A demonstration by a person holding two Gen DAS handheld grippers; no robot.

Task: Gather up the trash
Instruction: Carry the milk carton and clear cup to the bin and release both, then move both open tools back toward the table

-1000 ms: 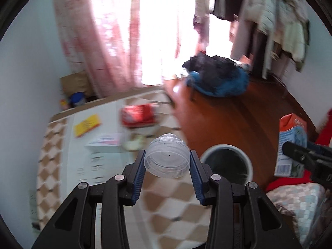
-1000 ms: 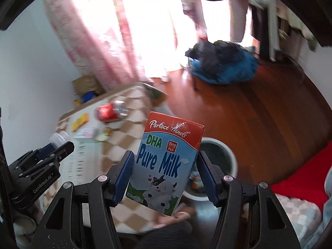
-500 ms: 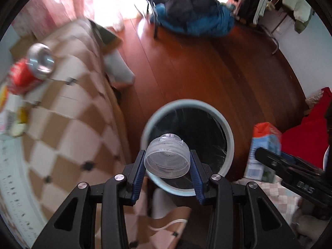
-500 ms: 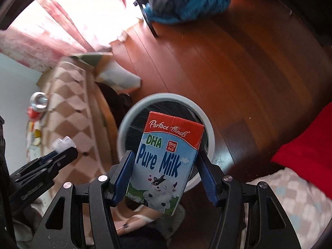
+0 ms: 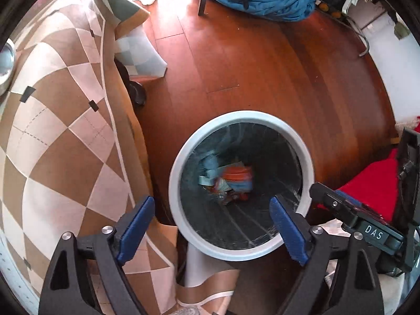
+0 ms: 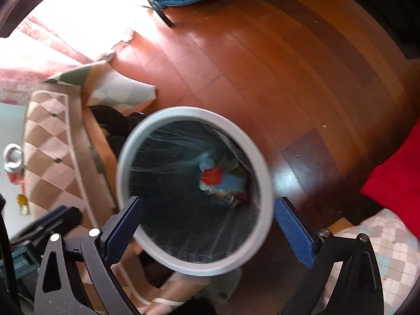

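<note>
Reddish wooden floor (image 5: 262, 60) carries a round bin (image 5: 181, 220) with a pale rim, and blurred trash (image 5: 228, 181) lies at its bottom, orange and blue. Above it the left gripper (image 5: 210, 223) and right gripper (image 6: 207, 225) hover with blue fingers (image 5: 287, 232) spread wide, holding nothing. Beside the bin, a checkered cloth (image 5: 60, 120) covers the surface.

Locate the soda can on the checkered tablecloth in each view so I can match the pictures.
Left wrist: soda can at the far left edge, only its silver end showing.
Right wrist: soda can at the left edge, mid-height, silver end and red body.
Shared landmark: the trash bin on the floor beside the table.
</note>
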